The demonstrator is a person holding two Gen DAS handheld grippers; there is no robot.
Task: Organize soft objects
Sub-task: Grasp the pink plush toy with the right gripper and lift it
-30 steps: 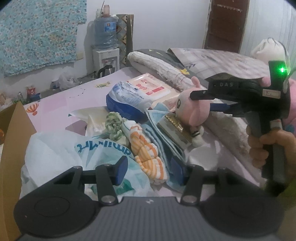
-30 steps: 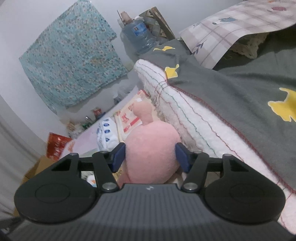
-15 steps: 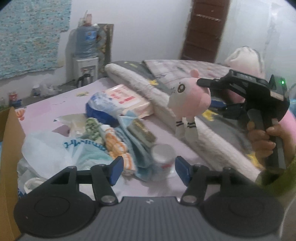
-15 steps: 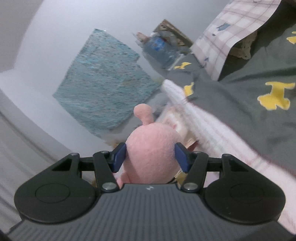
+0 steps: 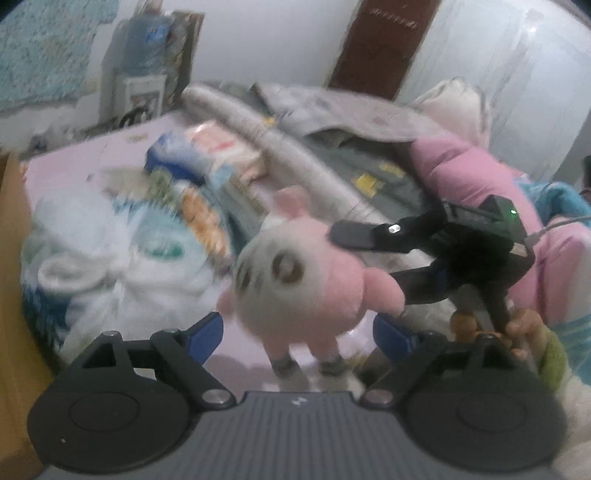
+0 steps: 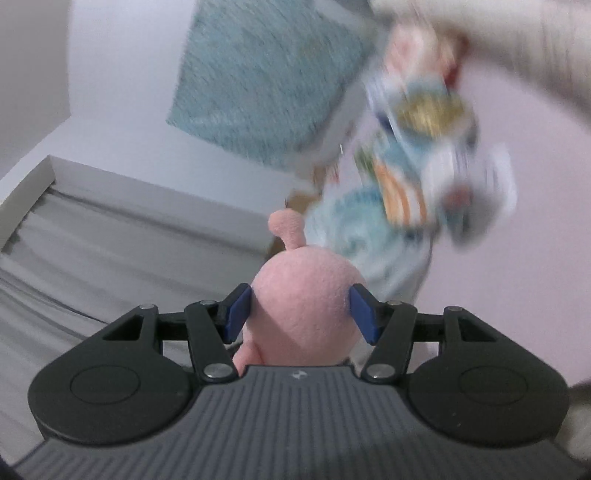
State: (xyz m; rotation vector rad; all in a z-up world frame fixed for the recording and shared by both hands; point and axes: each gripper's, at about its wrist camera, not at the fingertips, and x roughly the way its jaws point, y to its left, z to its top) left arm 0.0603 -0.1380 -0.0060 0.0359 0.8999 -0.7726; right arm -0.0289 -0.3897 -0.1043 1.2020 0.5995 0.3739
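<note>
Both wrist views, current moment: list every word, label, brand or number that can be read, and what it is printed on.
No text can be read in either view.
Green lettering on the white plastic bag: too blurred to read.
Print on the pink-and-white flat packet: too blurred to read.
Label on the blue water jug: too blurred to read.
Small logo mark on each gripper body: a symbol, not text.

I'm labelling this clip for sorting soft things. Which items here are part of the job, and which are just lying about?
Part of the job:
- pink plush toy, clamped by the right gripper
- striped cloth
- left gripper, open

Lying about:
- water dispenser
- brown door
- white plastic bag
</note>
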